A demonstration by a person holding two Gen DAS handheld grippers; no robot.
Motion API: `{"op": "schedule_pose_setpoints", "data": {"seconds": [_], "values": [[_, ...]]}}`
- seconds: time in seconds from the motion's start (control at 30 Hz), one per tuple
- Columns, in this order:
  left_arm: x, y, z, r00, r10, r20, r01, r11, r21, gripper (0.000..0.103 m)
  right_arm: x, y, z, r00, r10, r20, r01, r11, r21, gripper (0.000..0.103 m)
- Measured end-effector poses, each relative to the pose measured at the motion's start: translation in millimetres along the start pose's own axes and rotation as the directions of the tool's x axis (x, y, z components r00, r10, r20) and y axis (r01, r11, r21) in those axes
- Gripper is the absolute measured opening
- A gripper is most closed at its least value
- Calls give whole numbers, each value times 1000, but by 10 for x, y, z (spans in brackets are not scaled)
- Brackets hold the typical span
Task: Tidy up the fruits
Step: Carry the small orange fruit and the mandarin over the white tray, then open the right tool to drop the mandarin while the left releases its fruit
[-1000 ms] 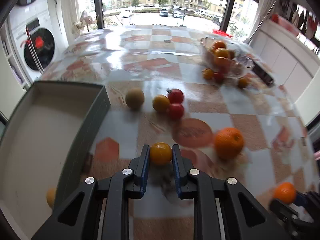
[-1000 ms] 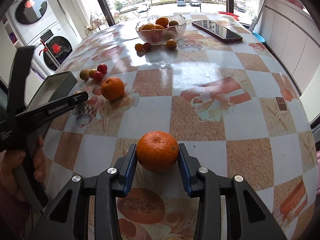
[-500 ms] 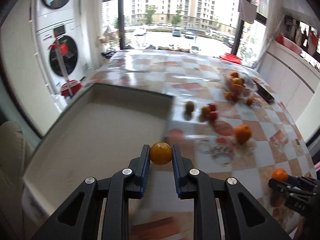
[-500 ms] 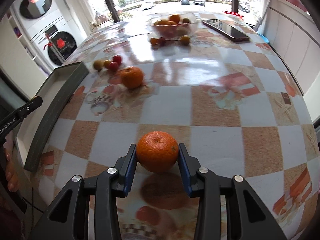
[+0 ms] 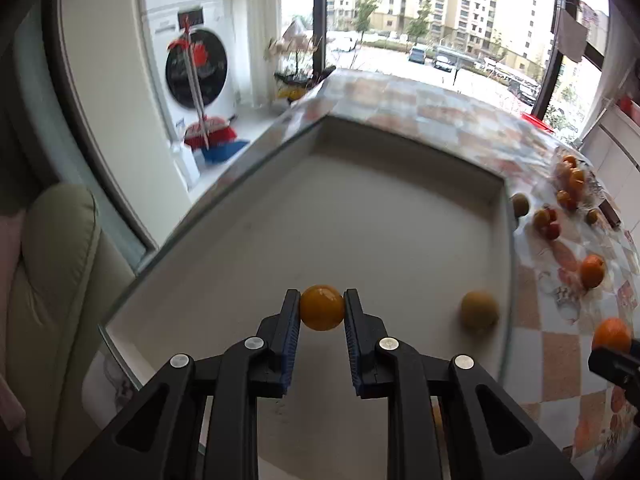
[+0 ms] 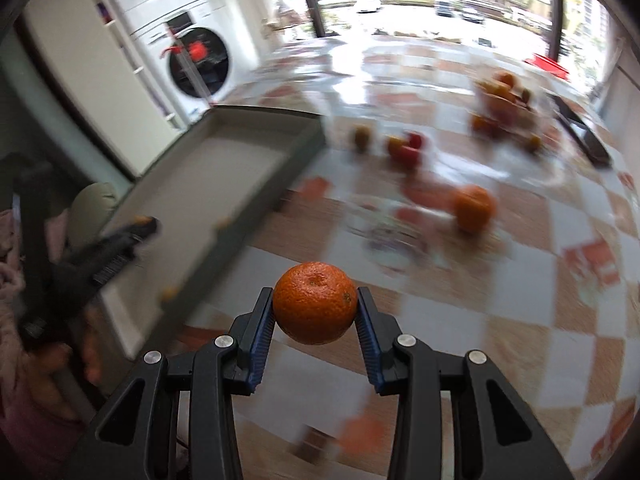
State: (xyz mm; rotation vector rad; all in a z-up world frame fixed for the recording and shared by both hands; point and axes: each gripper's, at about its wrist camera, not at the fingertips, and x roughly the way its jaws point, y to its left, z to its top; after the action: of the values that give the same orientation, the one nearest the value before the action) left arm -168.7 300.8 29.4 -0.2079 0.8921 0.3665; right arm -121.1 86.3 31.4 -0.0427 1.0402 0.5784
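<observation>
My left gripper (image 5: 322, 314) is shut on a small yellow-orange fruit (image 5: 322, 307) and holds it over the near part of the shallow grey tray (image 5: 360, 216). A yellowish fruit (image 5: 479, 309) lies in the tray by its right wall. My right gripper (image 6: 315, 308) is shut on a mandarin orange (image 6: 315, 302) above the checkered table, to the right of the tray (image 6: 208, 168). The left gripper (image 6: 120, 240) shows blurred over the tray in the right wrist view. The right gripper's mandarin (image 5: 611, 334) shows at the left wrist view's right edge.
Loose fruit lies on the table: an orange (image 6: 473, 207), red and yellow small fruits (image 6: 405, 146) and a brownish one (image 6: 362, 135). A glass bowl of fruit (image 6: 505, 96) and a phone (image 6: 582, 130) stand far right. A cream chair (image 5: 48, 280) is left of the table.
My left gripper has swung left with its fruit, from above the table to above the tray. My right gripper has moved left toward the tray, still holding the mandarin.
</observation>
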Motion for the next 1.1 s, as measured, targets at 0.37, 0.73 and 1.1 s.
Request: {"op": "schedule_pose_setpoints", "data": {"seconds": [0.37,0.73,1.1], "values": [[2,57,-226,1000,8,-2,-8,1000,8,23,551,740,335,994,97,-40,-100,992,-71,46],[-55,34,-300,1000,12,12,-12,1000,-2,23,479,974,481,998,59,1,-58,975,-216,45],[-68,17,-327,999,32,18,-33,999,16,51,529,919,443,994,95,-52,-103,978,-181,72]]}}
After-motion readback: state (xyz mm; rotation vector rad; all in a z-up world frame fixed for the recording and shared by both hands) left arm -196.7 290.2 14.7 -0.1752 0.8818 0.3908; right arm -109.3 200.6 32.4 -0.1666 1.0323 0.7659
